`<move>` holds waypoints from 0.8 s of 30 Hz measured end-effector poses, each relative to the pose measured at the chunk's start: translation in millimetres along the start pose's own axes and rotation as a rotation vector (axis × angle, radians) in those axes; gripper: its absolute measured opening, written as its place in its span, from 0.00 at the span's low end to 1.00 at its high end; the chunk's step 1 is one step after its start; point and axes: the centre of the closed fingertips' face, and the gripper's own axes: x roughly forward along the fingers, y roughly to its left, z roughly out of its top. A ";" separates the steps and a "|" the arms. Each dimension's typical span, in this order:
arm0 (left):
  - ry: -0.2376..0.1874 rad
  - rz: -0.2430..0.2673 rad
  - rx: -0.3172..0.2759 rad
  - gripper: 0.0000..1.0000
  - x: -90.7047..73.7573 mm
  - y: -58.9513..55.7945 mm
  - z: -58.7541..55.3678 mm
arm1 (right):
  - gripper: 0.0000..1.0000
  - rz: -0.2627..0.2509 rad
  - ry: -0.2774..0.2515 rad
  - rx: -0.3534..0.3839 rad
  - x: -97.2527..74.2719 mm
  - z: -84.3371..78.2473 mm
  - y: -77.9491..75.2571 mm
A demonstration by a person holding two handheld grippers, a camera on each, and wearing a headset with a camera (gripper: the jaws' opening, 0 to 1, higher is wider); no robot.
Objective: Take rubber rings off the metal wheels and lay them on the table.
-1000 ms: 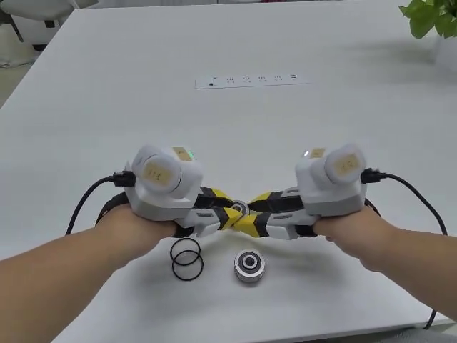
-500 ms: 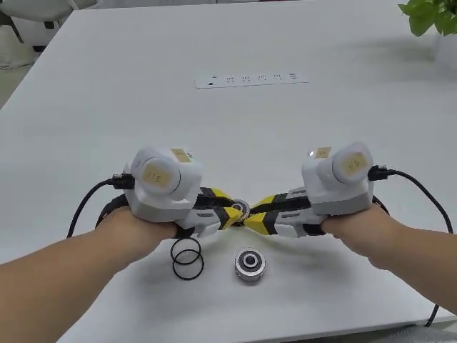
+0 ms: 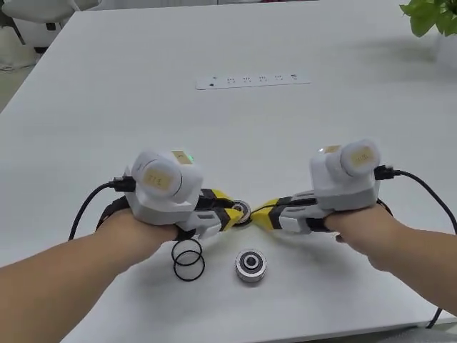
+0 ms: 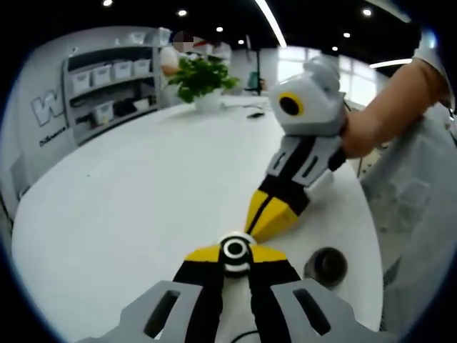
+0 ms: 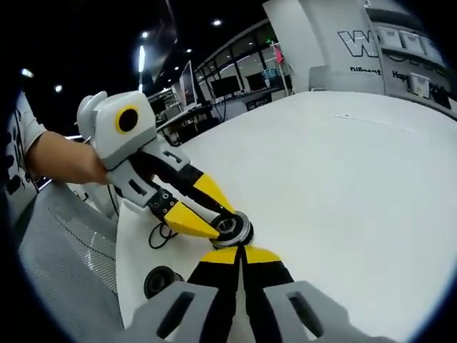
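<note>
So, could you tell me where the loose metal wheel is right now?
The loose metal wheel lies on the table in the head view, just right of the two rubber rings, near the front edge.

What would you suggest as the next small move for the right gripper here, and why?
Probably open the right gripper slightly and nip the rim of the held wheel to peel off any ring. The left gripper is clamped on that wheel, the right jaws are shut with their tips just beside it, and two rings already lie on the table.
</note>
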 end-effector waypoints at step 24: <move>0.019 0.043 0.017 0.13 0.3 -0.2 -0.6 | 0.00 0.012 -0.086 0.137 -1.8 15.5 7.5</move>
